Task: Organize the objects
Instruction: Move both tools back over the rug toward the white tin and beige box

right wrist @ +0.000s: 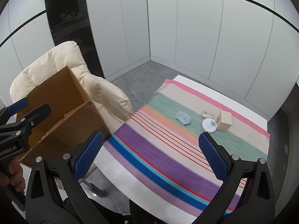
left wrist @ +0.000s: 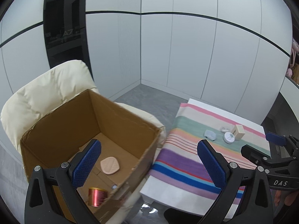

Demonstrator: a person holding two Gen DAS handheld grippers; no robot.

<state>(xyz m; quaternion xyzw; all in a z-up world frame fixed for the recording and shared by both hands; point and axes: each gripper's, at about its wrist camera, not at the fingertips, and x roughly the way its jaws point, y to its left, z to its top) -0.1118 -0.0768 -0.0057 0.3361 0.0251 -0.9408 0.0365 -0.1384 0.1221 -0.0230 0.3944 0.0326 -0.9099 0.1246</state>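
Your left wrist camera looks down from above and just in front of the box [left wrist: 89,136], seeing into it, with the table [left wrist: 214,149] off to its right. Your right wrist camera sits further right, above the near edge of the table [right wrist: 186,140], facing across it toward the wall corner, the box [right wrist: 61,112] at its left. Both views share the box, the chair [left wrist: 46,93], the striped cloth [right wrist: 168,149] and each other's gripper at the frame edge.

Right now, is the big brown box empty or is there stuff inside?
Not empty. The open cardboard box holds a pink pad and a red thread spool on its floor.
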